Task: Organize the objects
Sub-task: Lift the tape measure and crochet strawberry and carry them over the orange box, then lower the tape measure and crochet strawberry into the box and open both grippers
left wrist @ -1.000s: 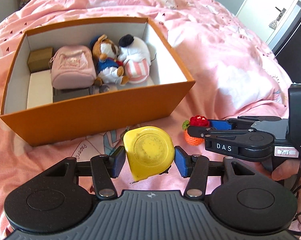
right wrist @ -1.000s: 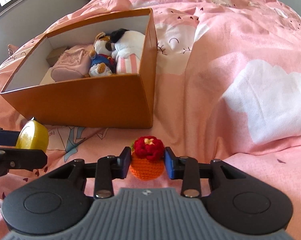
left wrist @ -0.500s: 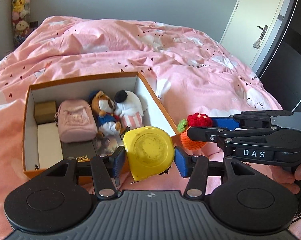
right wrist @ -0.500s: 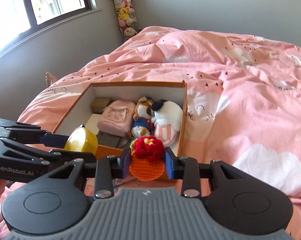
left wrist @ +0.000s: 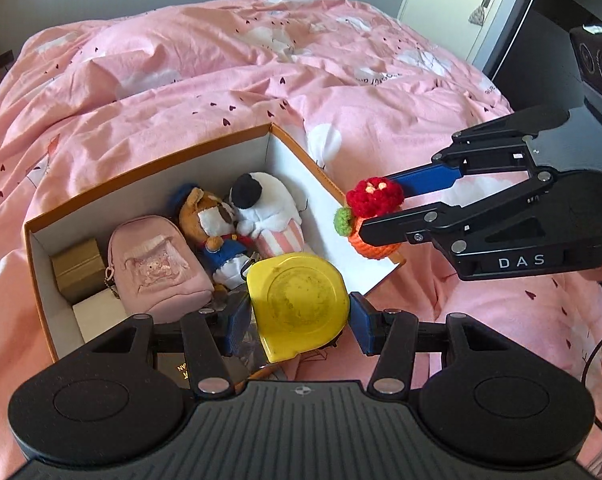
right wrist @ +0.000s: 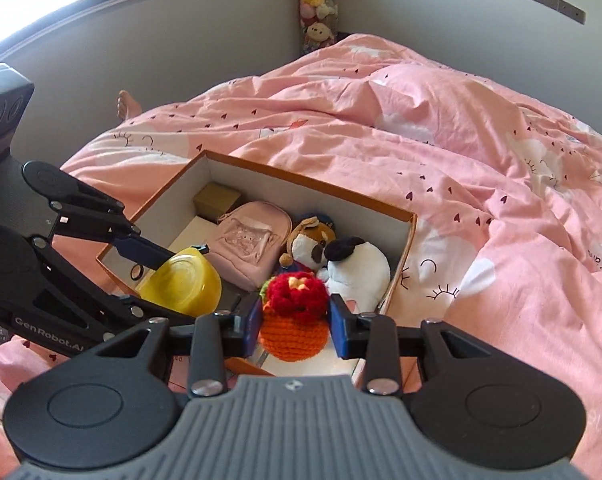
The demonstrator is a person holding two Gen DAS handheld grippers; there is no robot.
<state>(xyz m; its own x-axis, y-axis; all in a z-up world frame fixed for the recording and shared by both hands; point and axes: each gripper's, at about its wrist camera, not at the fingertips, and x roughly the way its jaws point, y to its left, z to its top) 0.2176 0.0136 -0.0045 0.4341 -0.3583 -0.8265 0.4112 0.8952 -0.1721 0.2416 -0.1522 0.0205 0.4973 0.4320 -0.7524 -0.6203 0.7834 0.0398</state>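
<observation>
The yellow tape measure (left wrist: 299,306) sits clenched between the jaws of the left gripper (left wrist: 299,322), held in the air above the near edge of the orange box (left wrist: 149,178). Just to its right, the crocheted orange toy (right wrist: 295,318) with its red top is gripped in the jaws of the right gripper (right wrist: 295,322), hanging over the box's near right corner.

The two grippers are close together, so a likely fault is the black arms knocking each other as both go down into the box, which could jar one item loose. The tape measure is smooth and held only by its edges; it could slip and land on the bed (left wrist: 221,80) rather than in the box. The free floor inside looks small, so either item may end up perched on a toy.

The box lies open on the pink bedding. Inside, from left to right, are a small gold box (left wrist: 77,266), a white box (left wrist: 99,314) near it, a pink mini backpack (left wrist: 153,268), a brown plush dog (left wrist: 213,224) and a white plush toy (left wrist: 267,210) with a black patch.
</observation>
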